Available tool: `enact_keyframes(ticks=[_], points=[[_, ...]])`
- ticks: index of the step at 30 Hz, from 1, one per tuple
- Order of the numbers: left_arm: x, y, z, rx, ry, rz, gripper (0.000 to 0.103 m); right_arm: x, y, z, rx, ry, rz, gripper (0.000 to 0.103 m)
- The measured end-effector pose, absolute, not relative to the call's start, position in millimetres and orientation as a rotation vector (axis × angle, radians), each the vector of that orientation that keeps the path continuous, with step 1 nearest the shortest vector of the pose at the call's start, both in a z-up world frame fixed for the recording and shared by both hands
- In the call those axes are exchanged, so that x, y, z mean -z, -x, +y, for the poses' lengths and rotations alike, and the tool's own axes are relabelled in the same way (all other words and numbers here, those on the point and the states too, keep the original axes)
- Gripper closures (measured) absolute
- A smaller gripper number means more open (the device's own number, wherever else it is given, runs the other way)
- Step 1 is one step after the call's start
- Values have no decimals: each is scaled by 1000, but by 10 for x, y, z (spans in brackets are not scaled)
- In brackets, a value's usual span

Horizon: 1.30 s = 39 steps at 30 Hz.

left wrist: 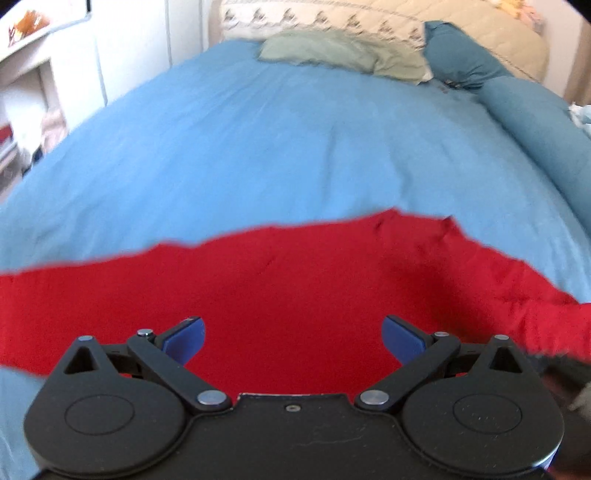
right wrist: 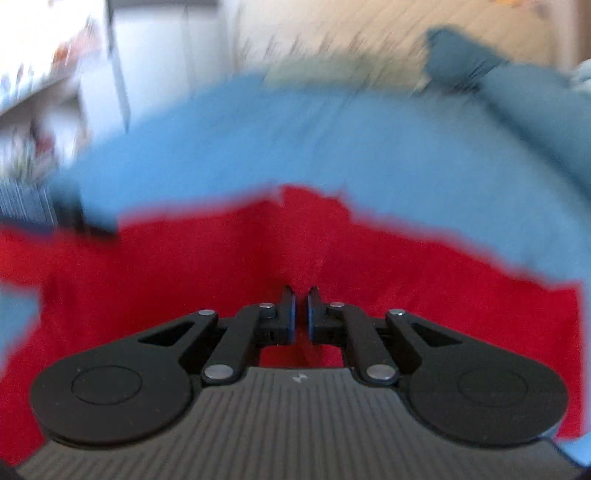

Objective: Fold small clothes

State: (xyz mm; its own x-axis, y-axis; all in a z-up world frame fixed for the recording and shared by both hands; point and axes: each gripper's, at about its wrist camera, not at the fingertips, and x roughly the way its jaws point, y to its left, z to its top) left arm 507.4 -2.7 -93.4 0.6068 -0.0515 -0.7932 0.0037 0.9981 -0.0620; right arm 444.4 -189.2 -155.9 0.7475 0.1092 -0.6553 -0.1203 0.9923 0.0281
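A red garment (left wrist: 295,277) lies spread across the near part of the blue bed cover (left wrist: 258,147). My left gripper (left wrist: 291,325) hovers over it, open wide, with only flat red cloth showing between the blue pads (left wrist: 184,339). In the blurred right wrist view, my right gripper (right wrist: 301,291) is shut on a raised ridge of the red garment (right wrist: 147,277), which runs up from the fingertips to the cloth's far edge. The rest of the garment lies hidden under both grippers' bodies.
At the head of the bed lie a pale green pillow (left wrist: 340,51), a teal bolster (left wrist: 517,110) and a cream quilted cover (left wrist: 461,22). White shelving (left wrist: 37,92) stands at the left. A dark blurred shape (left wrist: 569,376) sits at the lower right.
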Motion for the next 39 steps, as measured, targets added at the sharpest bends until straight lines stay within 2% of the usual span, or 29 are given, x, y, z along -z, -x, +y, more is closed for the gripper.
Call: enact_keyframes(ticks=[4,6,7,8,9,11,14,18,20,22,25,32,39], points=[[1053,-4968,104,41,79,941,0,1744,-4298,-1717,-123,60,710,80],[1080,-4937,151,59,92,945,0,1729,-4288,-1738,-129,64,708,76],[1090,-4949,134,69,102,951,0,1713,-4314,-1771,-134,68,706,70],[1085,-4940,124,83,111,953,0,1700,-4336,-1764,-142,79,708,48],[1068,-4936,92,99,121,952,0,1678,-4322,-1750,-146,94,707,32],[1066,-4920,13,131,131,946,0,1627,-4254,-1760,-150,133,684,25],[1006,-4925,-202,193,139,950,0,1512,-4129,-1841,-146,170,684,24],[955,-4997,-665,270,137,955,0,1365,-3871,-2112,-69,159,698,14],[1023,-5093,-932,276,103,965,0,1317,-3757,-2273,-27,124,714,13],[1161,-5196,-1093,218,88,991,5,1304,-3667,-2417,16,83,727,12],[1372,-5234,-1095,159,89,1042,14,1337,-3546,-2589,79,38,754,11],[1428,-4759,-691,106,87,1072,14,1359,-3329,-2875,169,-49,784,11],[1287,-5000,-1129,203,146,1014,12,1360,-3302,-3020,232,-104,790,11]])
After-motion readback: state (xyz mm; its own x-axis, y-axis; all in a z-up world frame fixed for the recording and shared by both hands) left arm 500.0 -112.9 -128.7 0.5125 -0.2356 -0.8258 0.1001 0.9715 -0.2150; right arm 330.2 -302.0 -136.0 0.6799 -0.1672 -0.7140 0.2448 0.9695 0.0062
